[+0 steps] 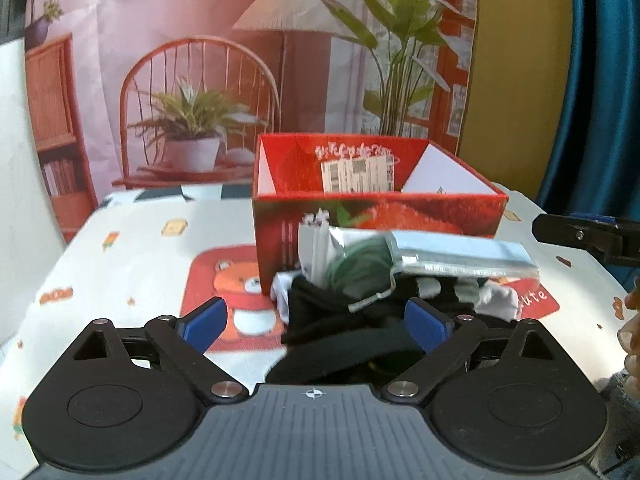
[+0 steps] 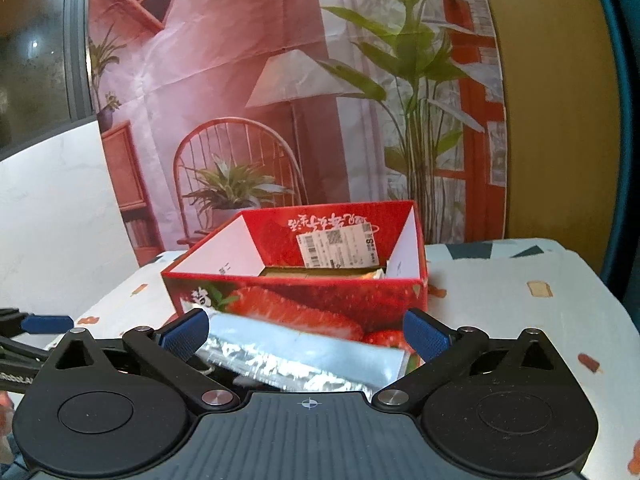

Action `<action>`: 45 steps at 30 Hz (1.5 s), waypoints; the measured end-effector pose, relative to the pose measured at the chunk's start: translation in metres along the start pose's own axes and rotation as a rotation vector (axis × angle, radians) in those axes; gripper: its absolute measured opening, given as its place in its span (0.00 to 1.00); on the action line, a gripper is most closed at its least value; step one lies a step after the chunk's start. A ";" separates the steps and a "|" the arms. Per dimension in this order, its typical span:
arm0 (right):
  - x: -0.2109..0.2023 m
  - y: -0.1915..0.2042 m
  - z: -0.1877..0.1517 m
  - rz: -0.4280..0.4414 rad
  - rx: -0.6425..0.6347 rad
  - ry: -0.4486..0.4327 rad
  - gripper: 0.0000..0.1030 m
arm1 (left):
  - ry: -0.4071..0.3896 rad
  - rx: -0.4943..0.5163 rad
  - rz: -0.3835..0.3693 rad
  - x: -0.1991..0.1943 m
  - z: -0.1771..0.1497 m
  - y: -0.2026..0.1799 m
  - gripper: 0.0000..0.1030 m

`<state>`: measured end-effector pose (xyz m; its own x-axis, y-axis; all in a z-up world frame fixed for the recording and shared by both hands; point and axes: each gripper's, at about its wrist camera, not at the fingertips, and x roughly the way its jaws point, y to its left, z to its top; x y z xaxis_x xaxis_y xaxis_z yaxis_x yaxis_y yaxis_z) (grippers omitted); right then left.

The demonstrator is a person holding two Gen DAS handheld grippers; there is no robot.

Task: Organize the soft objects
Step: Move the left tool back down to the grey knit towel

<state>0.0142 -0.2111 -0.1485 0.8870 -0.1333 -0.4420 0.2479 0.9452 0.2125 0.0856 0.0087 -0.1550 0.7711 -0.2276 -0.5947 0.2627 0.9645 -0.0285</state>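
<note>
Both jaws stand wide with nothing gripped: the left hand-held gripper (image 1: 316, 322) frames a heap of soft objects (image 1: 360, 300), dark and white cloth, while the right hand-held gripper (image 2: 306, 336) frames a silver foil pouch (image 2: 304, 356) lying on that heap. The heap sits on the counter (image 1: 120, 248), just in front of the open red strawberry box (image 2: 296, 280). Recommended procedure: select one item, centre the pads on its bulk, close firmly, lift clear of the box wall, then release inside. Avoid snagging neighbouring cloth.
</note>
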 end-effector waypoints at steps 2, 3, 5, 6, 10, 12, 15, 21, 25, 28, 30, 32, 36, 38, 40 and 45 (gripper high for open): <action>-0.003 -0.001 -0.006 -0.009 -0.014 0.004 1.00 | 0.013 -0.016 -0.005 0.001 -0.007 0.001 0.94; -0.005 0.000 -0.010 -0.018 -0.026 0.007 1.00 | 0.021 -0.023 -0.007 0.001 -0.010 0.001 0.94; -0.006 0.001 -0.017 -0.029 -0.045 0.014 1.00 | 0.038 -0.039 -0.012 0.002 -0.016 0.003 0.94; -0.007 0.001 -0.021 -0.033 -0.049 0.019 1.00 | 0.048 -0.049 -0.016 0.004 -0.019 0.005 0.94; -0.008 -0.002 -0.036 -0.041 -0.024 0.046 1.00 | 0.078 -0.079 -0.019 0.009 -0.022 0.010 0.94; -0.007 -0.004 -0.043 -0.047 -0.012 0.060 1.00 | 0.090 -0.091 -0.021 0.013 -0.024 0.012 0.94; -0.005 -0.003 -0.054 -0.050 -0.019 0.083 1.00 | 0.117 -0.102 -0.021 0.019 -0.027 0.014 0.94; 0.005 0.005 -0.071 -0.056 -0.079 0.142 1.00 | 0.175 -0.127 -0.024 0.033 -0.037 0.017 0.94; 0.012 0.007 -0.075 -0.055 -0.086 0.173 1.00 | 0.207 -0.148 -0.029 0.039 -0.041 0.021 0.94; 0.015 0.008 -0.078 -0.057 -0.084 0.190 1.00 | 0.212 -0.158 -0.030 0.040 -0.041 0.022 0.94; 0.016 0.006 -0.078 -0.060 -0.078 0.201 1.00 | 0.217 -0.160 -0.032 0.040 -0.041 0.022 0.94; 0.019 0.005 -0.080 -0.066 -0.070 0.216 1.00 | 0.226 -0.159 -0.035 0.042 -0.042 0.021 0.94; 0.022 0.001 -0.083 -0.075 -0.059 0.237 1.00 | 0.244 -0.158 -0.039 0.045 -0.044 0.020 0.94; 0.024 0.000 -0.084 -0.076 -0.053 0.246 1.00 | 0.246 -0.161 -0.045 0.046 -0.044 0.020 0.94; 0.026 -0.001 -0.085 -0.077 -0.048 0.255 1.00 | 0.249 -0.161 -0.047 0.047 -0.045 0.020 0.93; 0.029 -0.001 -0.087 -0.075 -0.046 0.273 1.00 | 0.264 -0.159 -0.057 0.049 -0.047 0.019 0.89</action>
<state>0.0059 -0.1901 -0.2380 0.7274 -0.1245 -0.6749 0.2857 0.9491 0.1329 0.1013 0.0219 -0.2228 0.5747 -0.2588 -0.7764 0.1906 0.9649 -0.1806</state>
